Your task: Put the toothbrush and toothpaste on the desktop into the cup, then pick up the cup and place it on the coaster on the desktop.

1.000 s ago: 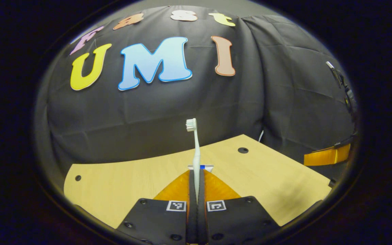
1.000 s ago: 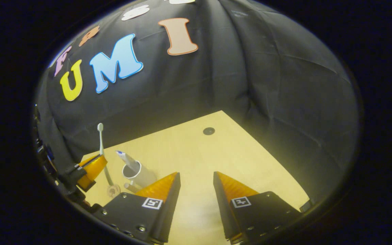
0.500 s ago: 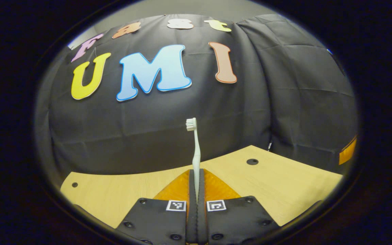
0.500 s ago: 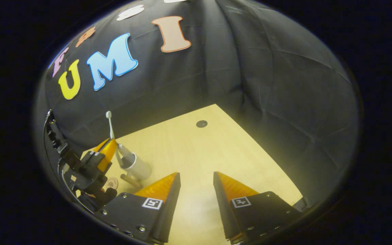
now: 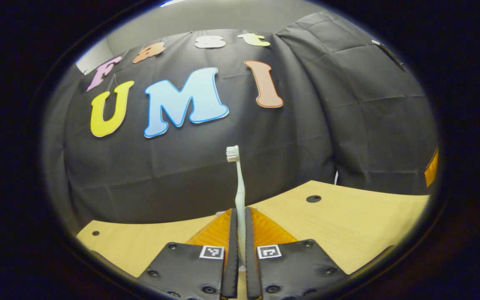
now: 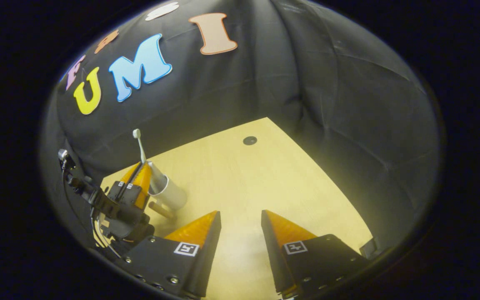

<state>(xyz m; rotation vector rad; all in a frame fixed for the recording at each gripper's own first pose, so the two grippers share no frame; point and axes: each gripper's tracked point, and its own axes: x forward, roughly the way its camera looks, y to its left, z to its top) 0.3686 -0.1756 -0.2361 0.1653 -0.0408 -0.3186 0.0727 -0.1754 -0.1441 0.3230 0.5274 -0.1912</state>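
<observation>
White plastic is what we record first: the toothbrush stands upright between the 2 fingers of the left gripper, its bristled head well above the tips and its handle running down into the narrow gap. We see those fingers drawn in close on either side of the handle, but we cannot tell whether both press on it. In the right gripper view we note the left gripper just beside the cup, the toothbrush rising above it at a slight tilt; the cup stands on the desktop, and its mouth is partly hidden by that gripper, so we cannot confirm its contents. We find the right gripper with its fingers spread wide and nothing between them, held over bare wood. The desktop is pale wood with a dark round hole, and black cloth walls the booth behind it. Of the 2 views, we log the cup from the right gripper view.
</observation>
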